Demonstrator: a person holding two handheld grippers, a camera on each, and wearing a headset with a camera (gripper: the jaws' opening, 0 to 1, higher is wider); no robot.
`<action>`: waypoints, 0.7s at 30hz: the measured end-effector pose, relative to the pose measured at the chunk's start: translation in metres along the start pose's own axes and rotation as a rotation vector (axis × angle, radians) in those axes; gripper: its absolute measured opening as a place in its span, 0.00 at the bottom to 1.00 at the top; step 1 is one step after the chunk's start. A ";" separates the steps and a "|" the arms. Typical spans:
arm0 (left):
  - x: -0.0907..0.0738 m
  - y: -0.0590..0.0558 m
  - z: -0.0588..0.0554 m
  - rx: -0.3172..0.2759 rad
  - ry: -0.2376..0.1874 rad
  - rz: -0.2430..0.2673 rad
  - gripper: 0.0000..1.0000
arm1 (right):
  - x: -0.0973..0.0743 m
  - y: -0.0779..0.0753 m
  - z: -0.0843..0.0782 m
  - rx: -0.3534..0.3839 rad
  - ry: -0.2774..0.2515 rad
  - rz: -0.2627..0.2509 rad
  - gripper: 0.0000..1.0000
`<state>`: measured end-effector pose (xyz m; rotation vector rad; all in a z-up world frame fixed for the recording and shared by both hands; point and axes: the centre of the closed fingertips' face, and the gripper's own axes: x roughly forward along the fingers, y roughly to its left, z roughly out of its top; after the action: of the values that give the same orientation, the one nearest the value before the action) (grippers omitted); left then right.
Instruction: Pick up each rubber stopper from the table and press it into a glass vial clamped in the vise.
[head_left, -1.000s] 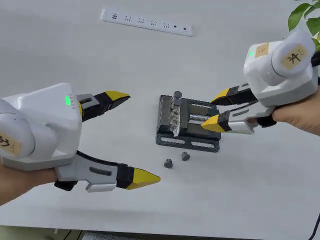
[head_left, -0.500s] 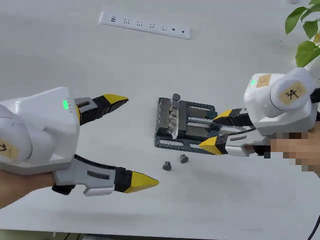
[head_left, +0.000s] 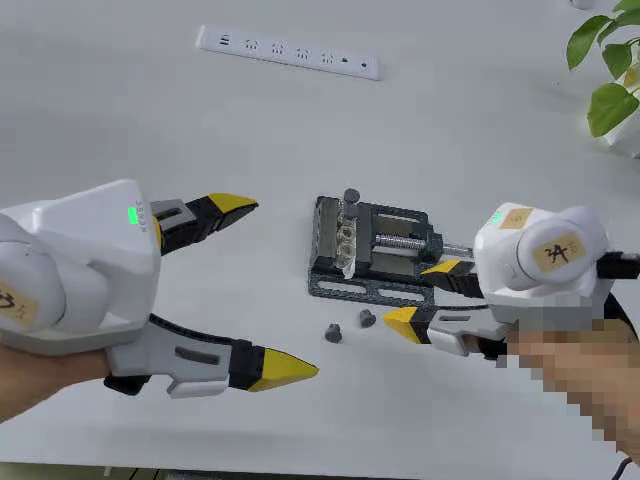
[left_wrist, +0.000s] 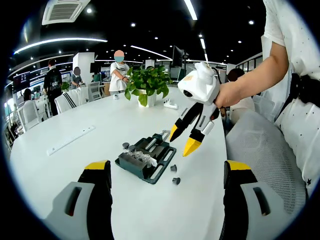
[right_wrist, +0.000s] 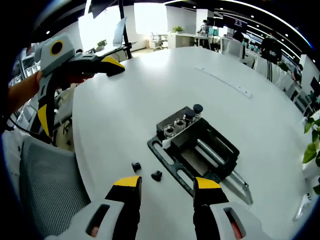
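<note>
Right gripper (head_left: 415, 293), jaws apart, beside the vise (head_left: 385, 255); two rubber stoppers (head_left: 367, 318) lie near its base; left gripper (head_left: 280, 287) spread wide

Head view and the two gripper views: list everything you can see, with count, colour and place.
Table: one, white, under everything.
Vise: one, black, mid-table.
Glass vials: about four, clear, a row clamped in the vise, the far ones stoppered.
Rubber stoppers: two loose, dark grey, on the table near the vise.
Power strip: one, white, far side of the table.
Plant: one, green, far right corner.
Left gripper: one, white, black-and-yellow jaws open, left of the vise.
Right gripper: one, same colours, jaws open, right of the vise.
</note>
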<state>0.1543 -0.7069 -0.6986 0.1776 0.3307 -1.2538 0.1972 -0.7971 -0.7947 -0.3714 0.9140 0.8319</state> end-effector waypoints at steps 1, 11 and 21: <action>0.000 0.000 0.000 -0.002 -0.001 -0.001 0.93 | 0.001 0.001 -0.001 0.014 -0.007 -0.003 0.37; 0.002 -0.003 0.000 -0.004 -0.003 -0.015 0.92 | 0.013 0.011 -0.004 0.142 -0.066 -0.076 0.32; 0.002 -0.004 -0.002 -0.011 -0.004 -0.024 0.92 | 0.032 0.014 -0.012 0.212 -0.072 -0.131 0.23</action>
<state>0.1507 -0.7095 -0.7013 0.1623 0.3368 -1.2756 0.1900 -0.7804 -0.8270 -0.2127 0.8909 0.6173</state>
